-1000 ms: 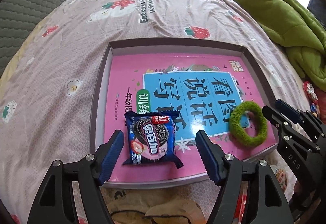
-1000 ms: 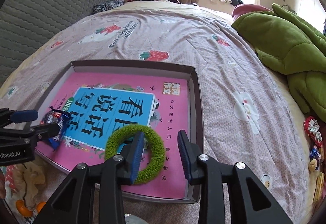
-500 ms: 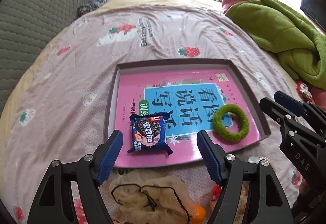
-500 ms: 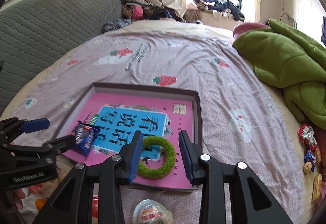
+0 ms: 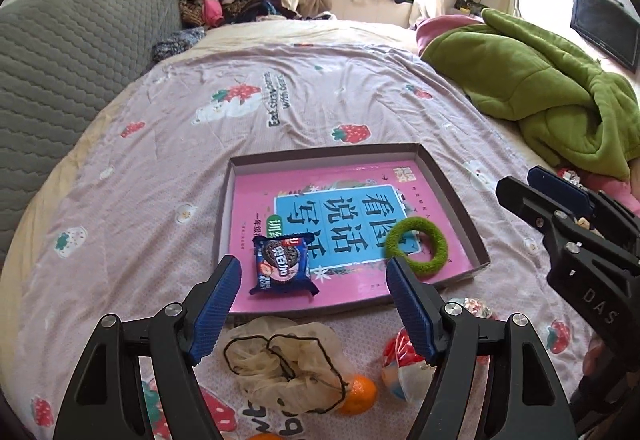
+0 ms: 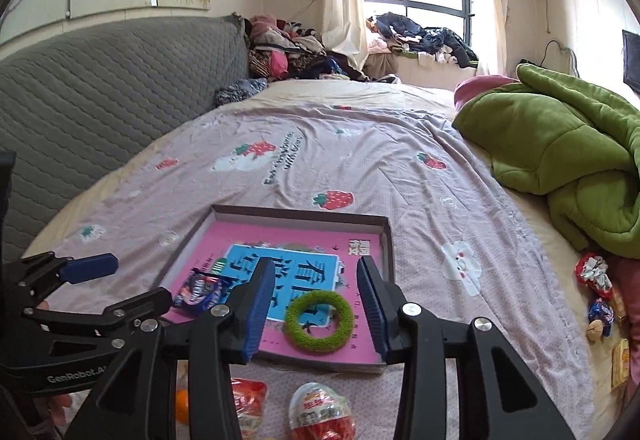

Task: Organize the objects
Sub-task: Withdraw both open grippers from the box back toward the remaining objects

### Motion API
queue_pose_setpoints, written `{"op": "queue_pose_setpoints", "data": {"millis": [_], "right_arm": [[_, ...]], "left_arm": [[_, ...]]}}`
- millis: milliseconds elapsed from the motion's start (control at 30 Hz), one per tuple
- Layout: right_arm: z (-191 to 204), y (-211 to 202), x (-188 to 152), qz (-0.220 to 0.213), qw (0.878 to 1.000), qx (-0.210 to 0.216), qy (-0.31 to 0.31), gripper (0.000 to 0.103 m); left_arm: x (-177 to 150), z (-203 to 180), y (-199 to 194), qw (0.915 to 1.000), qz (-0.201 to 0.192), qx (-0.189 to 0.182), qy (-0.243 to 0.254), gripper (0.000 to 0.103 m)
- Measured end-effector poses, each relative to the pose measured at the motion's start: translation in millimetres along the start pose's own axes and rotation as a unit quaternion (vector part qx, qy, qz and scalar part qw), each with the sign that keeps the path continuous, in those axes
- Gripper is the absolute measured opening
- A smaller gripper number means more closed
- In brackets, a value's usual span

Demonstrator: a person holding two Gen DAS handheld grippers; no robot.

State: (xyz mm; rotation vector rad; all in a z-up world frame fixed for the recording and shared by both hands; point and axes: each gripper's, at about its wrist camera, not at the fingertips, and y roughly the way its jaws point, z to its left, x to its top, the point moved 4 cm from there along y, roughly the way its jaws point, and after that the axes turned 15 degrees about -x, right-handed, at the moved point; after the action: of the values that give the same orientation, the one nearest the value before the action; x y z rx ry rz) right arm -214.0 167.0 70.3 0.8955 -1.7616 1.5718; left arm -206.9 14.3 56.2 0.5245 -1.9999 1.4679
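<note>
A shallow grey box (image 5: 456, 196) lies on the bed with a pink book (image 5: 280, 180) flat inside it. On the book lie a blue Oreo cookie packet (image 5: 283, 265) and a green fuzzy ring (image 5: 418, 246). My left gripper (image 5: 314, 306) is open and empty, held above the box's near edge. My right gripper (image 6: 316, 302) is open and empty, above the ring (image 6: 319, 326). The packet also shows in the right wrist view (image 6: 200, 290), as does the box (image 6: 386, 240). The right gripper shows at the right of the left wrist view.
In front of the box lie a mesh bag (image 5: 288, 360), an orange (image 5: 358, 396) and wrapped snacks (image 5: 400, 364), with an egg-shaped snack (image 6: 320, 412) nearest. A green blanket (image 6: 560, 144) is heaped at right with candies (image 6: 596, 296) below it. A grey headboard (image 6: 100, 88) runs along the left.
Both grippers have pulled back and risen from the box. The right gripper, which straddled the ring, has opened wider. The packet and ring stay on the book.
</note>
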Motion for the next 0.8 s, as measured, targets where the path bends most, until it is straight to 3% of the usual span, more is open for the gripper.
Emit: {"op": "queue_pose_setpoints", "data": {"millis": [233, 533, 800], "right_arm": [[6.5, -24.0, -1.9, -0.018, 1.0, 0.011, -0.004, 0.051], [-3.2, -49.1, -14.1, -0.035, 0.999, 0.004, 0.004, 0.054], [-11.5, -66.2, -34.1, -0.046, 0.999, -0.005, 0.012, 0.054]], "left_arm": [[-8.4, 1.1, -18.0, 1.0, -0.008, 0.0, -0.002, 0.076], [-25.9, 6.9, -47.2, 0.9993, -0.026, -0.02, -0.015, 0.077], [-47.9, 12.7, -66.9, 0.9988, -0.042, -0.014, -0.021, 0.077]]}}
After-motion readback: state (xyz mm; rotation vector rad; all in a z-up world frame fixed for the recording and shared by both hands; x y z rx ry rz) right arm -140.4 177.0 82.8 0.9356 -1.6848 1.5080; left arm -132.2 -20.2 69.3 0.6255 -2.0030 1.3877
